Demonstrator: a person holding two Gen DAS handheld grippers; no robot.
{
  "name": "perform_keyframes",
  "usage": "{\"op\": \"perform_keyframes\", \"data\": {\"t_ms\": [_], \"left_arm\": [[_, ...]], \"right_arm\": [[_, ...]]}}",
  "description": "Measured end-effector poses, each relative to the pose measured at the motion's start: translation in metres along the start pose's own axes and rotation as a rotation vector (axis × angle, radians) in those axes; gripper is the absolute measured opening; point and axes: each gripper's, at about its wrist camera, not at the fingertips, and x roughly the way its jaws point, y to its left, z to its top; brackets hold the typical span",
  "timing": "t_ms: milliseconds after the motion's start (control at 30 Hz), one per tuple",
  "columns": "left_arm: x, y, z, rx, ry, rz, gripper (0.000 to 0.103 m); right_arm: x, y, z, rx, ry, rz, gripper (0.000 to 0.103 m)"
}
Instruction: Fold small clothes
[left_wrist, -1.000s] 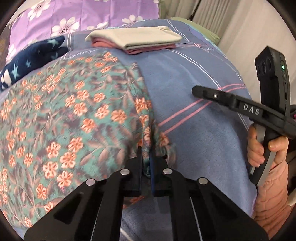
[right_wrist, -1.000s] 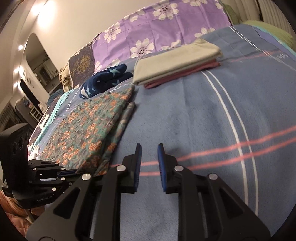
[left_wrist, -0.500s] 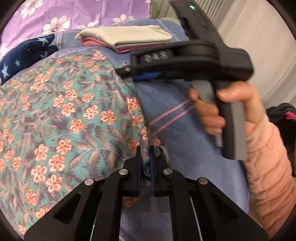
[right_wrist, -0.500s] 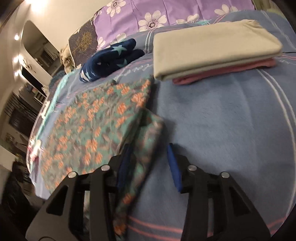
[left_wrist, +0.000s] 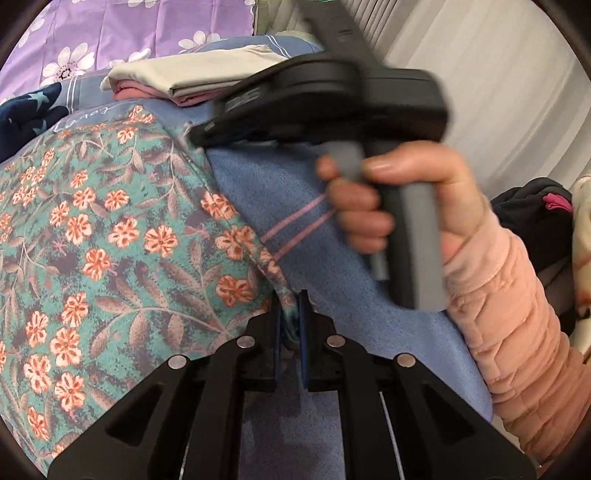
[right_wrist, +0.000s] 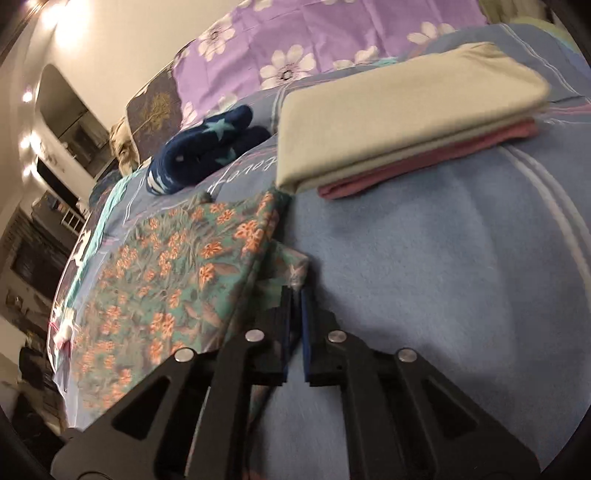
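A blue blanket (right_wrist: 424, 240) with pink and white stripes covered the bed. Behind it lay purple bedding (right_wrist: 314, 40) printed with white flowers, beside a dark patterned pillow (right_wrist: 153, 107). White curtains (left_wrist: 491, 92) hung along one side, and a dark bundle (left_wrist: 532, 218) with a bit of pink sat below them.

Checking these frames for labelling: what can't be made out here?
- Right claw tips, left wrist view: motion-blurred, hidden behind its own black body.
- Teal floral-print garment, both views: near edge hidden under the claw frames.
- Folded pink cloth: mostly covered by the folded beige cloth.
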Motion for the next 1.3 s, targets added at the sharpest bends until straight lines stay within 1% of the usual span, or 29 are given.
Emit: {"op": "perform_keyframes", "data": {"t_ms": [33, 100, 167, 200, 233, 267, 300, 367, 400, 467, 500, 567, 600, 633, 667, 700, 800, 833, 900, 933, 967, 1000, 1033, 1100, 1133, 1200, 1233, 1267, 1300], "left_arm": [[-0.002, 0.000, -0.001, -0.002, 0.002, -0.008, 0.007], [-0.011, 0.004, -0.005, -0.005, -0.001, -0.015, 0.008], [-0.025, 0.010, -0.006, -0.018, -0.021, -0.025, 0.020], [-0.041, 0.014, -0.007, -0.025, -0.056, -0.032, 0.024], [-0.050, 0.018, -0.008, -0.025, -0.078, -0.023, 0.036], [-0.063, 0.020, -0.010, -0.020, -0.108, -0.001, 0.040], [-0.079, 0.025, -0.013, -0.006, -0.145, 0.037, 0.040], [-0.098, 0.036, -0.020, 0.000, -0.181, 0.104, 0.040], [-0.109, 0.045, -0.026, -0.014, -0.195, 0.154, 0.042], [-0.125, 0.067, -0.040, -0.060, -0.212, 0.240, 0.044], [-0.132, 0.075, -0.047, -0.086, -0.215, 0.271, 0.044], [-0.144, 0.093, -0.064, -0.146, -0.222, 0.322, 0.044], [-0.154, 0.107, -0.078, -0.195, -0.227, 0.348, 0.044], [-0.157, 0.118, -0.087, -0.231, -0.228, 0.365, 0.045], [-0.161, 0.126, -0.093, -0.251, -0.229, 0.377, 0.045], [-0.168, 0.134, -0.102, -0.283, -0.233, 0.404, 0.045], [-0.190, 0.149, -0.123, -0.324, -0.271, 0.478, 0.045], [-0.201, 0.152, -0.130, -0.337, -0.287, 0.499, 0.045], [-0.218, 0.165, -0.144, -0.371, -0.307, 0.543, 0.045], [-0.226, 0.173, -0.151, -0.392, -0.314, 0.568, 0.045], [-0.235, 0.181, -0.158, -0.414, -0.322, 0.591, 0.045], [-0.243, 0.187, -0.163, -0.432, -0.330, 0.603, 0.045], [-0.249, 0.192, -0.169, -0.449, -0.341, 0.611, 0.045], [-0.266, 0.201, -0.183, -0.481, -0.370, 0.621, 0.046], [-0.271, 0.204, -0.189, -0.489, -0.377, 0.623, 0.046], [-0.279, 0.208, -0.200, -0.505, -0.385, 0.612, 0.045], [-0.280, 0.210, -0.205, -0.507, -0.385, 0.596, 0.031], [-0.280, 0.211, -0.209, -0.507, -0.384, 0.578, 0.014], [-0.277, 0.213, -0.214, -0.508, -0.376, 0.545, 0.013]], "right_arm": [[-0.012, 0.003, -0.005, -0.034, -0.016, -0.030, 0.013], [-0.030, 0.004, -0.017, -0.069, -0.018, -0.031, 0.013], [-0.048, 0.003, -0.038, -0.088, -0.003, -0.009, 0.013], [-0.052, 0.003, -0.046, -0.098, 0.005, -0.006, 0.014], [-0.060, 0.005, -0.060, -0.111, 0.012, -0.002, 0.014], [-0.067, 0.008, -0.073, -0.125, 0.018, 0.009, 0.015], [-0.072, 0.011, -0.082, -0.133, 0.021, 0.018, 0.018], [-0.082, 0.019, -0.102, -0.145, 0.023, 0.056, 0.026], [-0.083, 0.023, -0.107, -0.143, 0.026, 0.071, 0.032], [-0.086, 0.032, -0.119, -0.148, 0.035, 0.100, 0.034], [-0.084, 0.038, -0.122, -0.155, 0.035, 0.109, 0.034], [-0.080, 0.049, -0.126, -0.172, 0.040, 0.126, 0.044], [-0.077, 0.051, -0.127, -0.175, 0.043, 0.113, 0.052], [-0.067, 0.054, -0.125, -0.178, 0.059, 0.070, 0.046], [-0.061, 0.053, -0.125, -0.165, 0.071, 0.021, 0.029], [-0.060, 0.047, -0.124, -0.106, 0.074, 0.001, 0.008], [-0.078, 0.024, -0.127, 0.066, 0.038, 0.078, 0.007], [-0.080, 0.019, -0.130, 0.090, 0.046, 0.095, 0.007], [-0.075, 0.010, -0.136, 0.116, 0.078, 0.076, 0.007], [-0.075, 0.007, -0.138, 0.138, 0.077, 0.087, 0.007], [-0.078, 0.006, -0.138, 0.171, 0.079, 0.096, 0.007], [-0.081, 0.007, -0.137, 0.178, 0.074, 0.085, 0.010], [-0.088, 0.012, -0.136, 0.165, 0.048, 0.042, 0.020], [-0.101, 0.030, -0.131, 0.087, -0.012, -0.097, 0.031], [-0.105, 0.038, -0.127, 0.051, -0.032, -0.140, 0.031], [-0.111, 0.052, -0.121, 0.007, -0.062, -0.165, 0.031], [-0.115, 0.065, -0.117, -0.024, -0.082, -0.163, 0.033], [-0.115, 0.073, -0.114, -0.049, -0.093, -0.158, 0.034], [-0.115, 0.088, -0.109, -0.088, -0.105, -0.148, 0.038]]}}
